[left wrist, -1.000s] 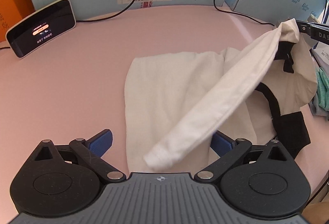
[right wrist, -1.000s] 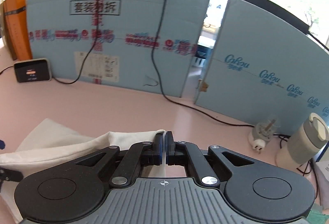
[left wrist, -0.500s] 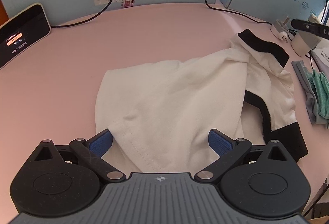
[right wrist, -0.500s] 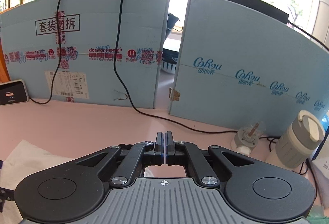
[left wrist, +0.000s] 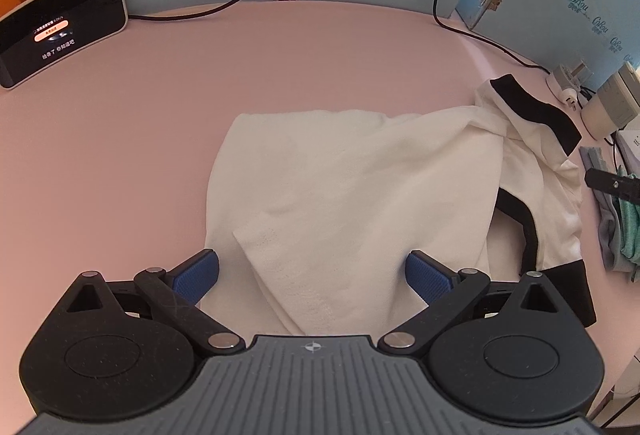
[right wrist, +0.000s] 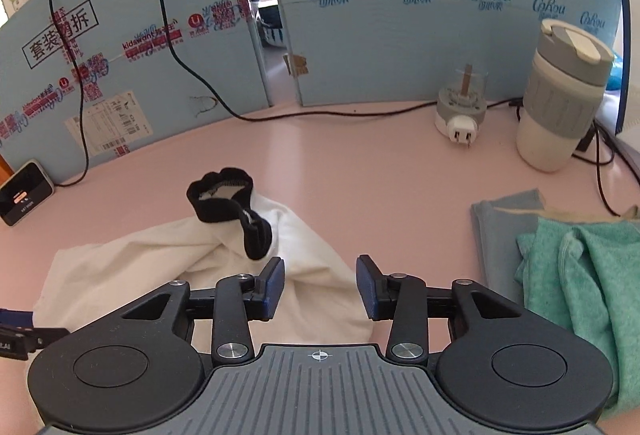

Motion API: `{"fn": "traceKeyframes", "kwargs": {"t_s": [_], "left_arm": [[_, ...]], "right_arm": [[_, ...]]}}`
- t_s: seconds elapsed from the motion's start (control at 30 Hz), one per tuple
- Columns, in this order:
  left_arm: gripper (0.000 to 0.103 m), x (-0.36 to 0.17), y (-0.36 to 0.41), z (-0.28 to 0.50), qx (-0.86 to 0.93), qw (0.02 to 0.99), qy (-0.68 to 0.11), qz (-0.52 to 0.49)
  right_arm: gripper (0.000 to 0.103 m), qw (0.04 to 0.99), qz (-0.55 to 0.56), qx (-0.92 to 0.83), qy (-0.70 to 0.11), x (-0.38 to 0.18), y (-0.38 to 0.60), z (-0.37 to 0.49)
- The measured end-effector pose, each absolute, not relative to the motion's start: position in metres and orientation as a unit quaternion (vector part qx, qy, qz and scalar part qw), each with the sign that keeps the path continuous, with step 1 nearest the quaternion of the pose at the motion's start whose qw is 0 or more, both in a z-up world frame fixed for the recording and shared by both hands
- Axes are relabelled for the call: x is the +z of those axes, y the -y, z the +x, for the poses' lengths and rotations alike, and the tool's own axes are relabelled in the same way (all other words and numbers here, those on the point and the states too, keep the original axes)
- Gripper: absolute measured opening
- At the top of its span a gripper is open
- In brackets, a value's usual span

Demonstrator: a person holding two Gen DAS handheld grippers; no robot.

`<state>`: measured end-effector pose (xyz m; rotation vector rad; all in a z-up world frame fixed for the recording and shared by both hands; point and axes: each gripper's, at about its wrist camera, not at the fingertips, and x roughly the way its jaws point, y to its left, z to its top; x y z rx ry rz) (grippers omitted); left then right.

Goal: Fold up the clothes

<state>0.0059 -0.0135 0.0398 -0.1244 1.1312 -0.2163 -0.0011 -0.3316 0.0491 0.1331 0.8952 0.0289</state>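
Now the white shirt [left wrist: 352, 171] is lying in the middle of the pink counter [left wrist: 168, 123], partly folded and lumpy toward the right edge. Both the left gripper [left wrist: 312, 271] and right gripper [right wrist: 320, 285] are hovering wide open, holding nothing. More folding is waiting.

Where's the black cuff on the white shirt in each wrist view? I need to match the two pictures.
Left wrist: the black cuff lies at the upper right, on the far end of the white shirt.
Right wrist: the same cuff sits left of centre, just beyond the open fingers.
Shared landmark: the phone by the blue board, upper left in the left view, far left in the right view.
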Motion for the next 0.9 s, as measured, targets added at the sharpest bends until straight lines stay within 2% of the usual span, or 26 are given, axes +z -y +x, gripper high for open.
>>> {"fn": "traceKeyframes", "kwargs": {"t_s": [0.03,0.13,0.23,0.4,0.57,0.63,0.9], "left_arm": [[0.079,0.041,0.014,0.005,-0.108,0.838,-0.53,-0.065],[0.035,0.043,0.015,0.004,-0.117,0.842,-0.521,-0.076],[0.019,0.047,0.014,0.004,-0.119,0.846,-0.513,-0.087],[0.012,0.061,0.007,0.009,-0.127,0.857,-0.492,-0.086],[0.011,0.084,0.001,0.029,-0.123,0.88,-0.455,-0.053],[0.011,0.093,0.003,0.04,-0.124,0.888,-0.441,-0.033],[0.012,0.14,0.025,0.069,-0.148,0.917,-0.368,0.04]], "right_arm": [[0.051,0.898,0.067,0.012,-0.435,0.047,0.332,-0.005],[0.057,0.893,0.075,0.008,-0.443,0.043,0.33,-0.015],[0.059,0.888,0.079,0.007,-0.452,0.039,0.328,-0.024],[0.059,0.876,0.08,0.027,-0.474,0.037,0.328,-0.043],[0.059,0.846,0.094,0.085,-0.519,0.031,0.331,-0.068],[0.073,0.837,0.097,0.088,-0.531,0.028,0.331,-0.075],[0.075,0.833,0.123,0.042,-0.538,0.01,0.336,-0.082]]}}
